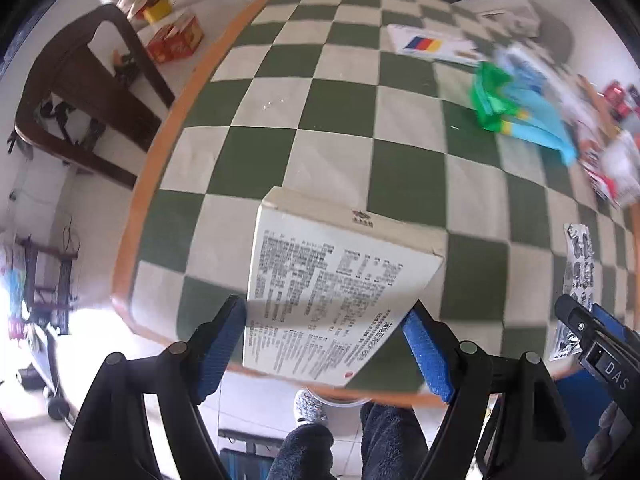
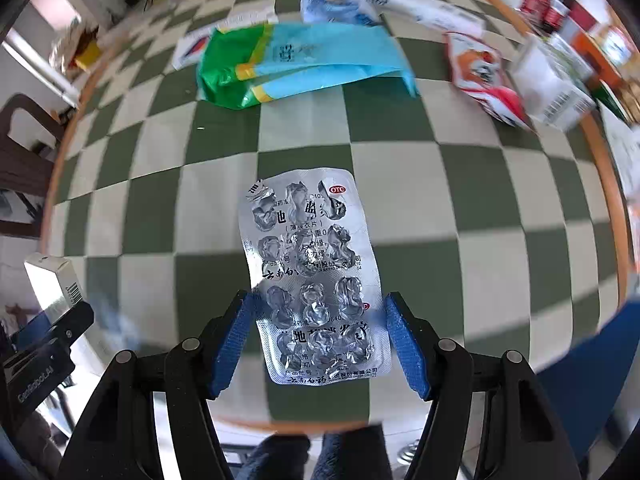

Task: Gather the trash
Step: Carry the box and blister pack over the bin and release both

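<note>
My left gripper is shut on a white carton printed with small text, its blue pads on both side edges; the carton hangs over the near edge of the checkered table. My right gripper is shut on a silver, emptied blister pack, held by its long edges above the cloth. In the right wrist view the left gripper and its carton show at far left. The left wrist view catches the right gripper and the blister pack at far right.
A green and blue plastic bag lies further back on the table, with a red and white wrapper, a white box and a striped leaflet around it. A dark wooden chair stands left of the table. The person's legs show below the table's wooden rim.
</note>
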`<state>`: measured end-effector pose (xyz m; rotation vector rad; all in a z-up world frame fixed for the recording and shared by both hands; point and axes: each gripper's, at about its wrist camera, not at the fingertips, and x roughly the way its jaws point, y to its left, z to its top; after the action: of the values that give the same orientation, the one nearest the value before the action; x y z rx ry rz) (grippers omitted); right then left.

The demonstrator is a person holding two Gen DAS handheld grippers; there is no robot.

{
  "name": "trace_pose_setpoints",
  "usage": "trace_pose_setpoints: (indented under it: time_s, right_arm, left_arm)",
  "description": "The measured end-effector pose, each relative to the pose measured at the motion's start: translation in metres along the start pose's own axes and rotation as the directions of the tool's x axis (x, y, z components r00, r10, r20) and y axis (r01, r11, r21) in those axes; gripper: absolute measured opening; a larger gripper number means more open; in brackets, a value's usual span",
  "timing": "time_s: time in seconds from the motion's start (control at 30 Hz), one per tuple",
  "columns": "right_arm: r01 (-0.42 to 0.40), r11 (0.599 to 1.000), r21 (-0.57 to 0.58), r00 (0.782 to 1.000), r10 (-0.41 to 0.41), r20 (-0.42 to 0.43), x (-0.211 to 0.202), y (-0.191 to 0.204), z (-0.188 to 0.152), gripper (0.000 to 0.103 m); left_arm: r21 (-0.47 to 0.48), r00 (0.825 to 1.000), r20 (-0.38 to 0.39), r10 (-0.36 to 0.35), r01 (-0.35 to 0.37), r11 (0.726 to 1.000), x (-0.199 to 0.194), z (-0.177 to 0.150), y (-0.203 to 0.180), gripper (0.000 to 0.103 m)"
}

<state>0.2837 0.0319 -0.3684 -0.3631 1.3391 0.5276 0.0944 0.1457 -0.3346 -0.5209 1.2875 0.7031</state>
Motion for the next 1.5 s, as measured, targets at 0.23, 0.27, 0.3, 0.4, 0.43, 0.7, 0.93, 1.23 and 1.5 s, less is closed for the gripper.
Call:
trace_pose_setpoints:
  time_s: [0.23, 0.27, 0.3, 0.4, 0.43, 0.7, 0.93, 1.23, 1.5]
  right_arm:
    - [-0.067, 0.991, 0.114, 0.997, 0.061, 0.054, -0.063, -0.020, -0.117, 0.069]
    - [-0.077, 0.988, 0.137, 0.996, 0.070, 0.052, -0.068, -0.022, -0.137, 0.069]
    - [-0.081, 0.985, 0.152, 0.996, 0.075, 0.046, -0.070, -0.024, -0.152, 0.069]
    - [-0.098, 0.975, 0.197, 0.995, 0.101, -0.004, -0.063, -0.026, -0.205, 0.069]
    - [-0.096, 0.975, 0.201, 0.994, 0.103, -0.025, -0.057, -0.026, -0.219, 0.069]
    - [-0.084, 0.967, 0.242, 0.967, 0.137, -0.212, 0.055, -0.041, -0.309, 0.069]
    - [-0.124, 0.944, 0.306, 0.931, 0.218, -0.293, 0.201, -0.045, -0.342, 0.069]
    - [-0.131, 0.952, 0.278, 0.920, 0.221, -0.324, 0.358, -0.031, -0.355, 0.069]
    - [-0.122, 0.967, 0.224, 0.914, 0.197, -0.356, 0.408, -0.021, -0.354, 0.103]
  left_arm:
    - [0.105, 0.995, -0.005, -0.102, 0.102, 0.989, -0.027, -0.063, -0.003, 0.078]
    - [0.116, 0.993, -0.027, -0.115, 0.118, 0.986, -0.023, -0.072, -0.005, 0.078]
    - [0.118, 0.992, -0.042, -0.118, 0.122, 0.986, -0.021, -0.082, -0.007, 0.077]
    - [0.116, 0.979, -0.134, -0.154, 0.170, 0.979, 0.001, -0.116, -0.007, 0.078]
    - [0.113, 0.974, -0.159, -0.160, 0.179, 0.977, 0.008, -0.126, -0.008, 0.078]
    - [-0.138, 0.858, -0.409, -0.310, 0.278, 0.951, 0.167, -0.179, 0.009, 0.077]
    - [-0.249, 0.802, -0.489, -0.343, 0.249, 0.936, 0.311, -0.202, 0.022, 0.078]
    - [-0.111, 0.832, -0.500, -0.241, 0.214, 0.971, 0.396, -0.211, 0.015, 0.102]
    - [0.008, 0.904, -0.418, -0.092, 0.105, 0.994, 0.388, -0.214, 0.030, 0.103]
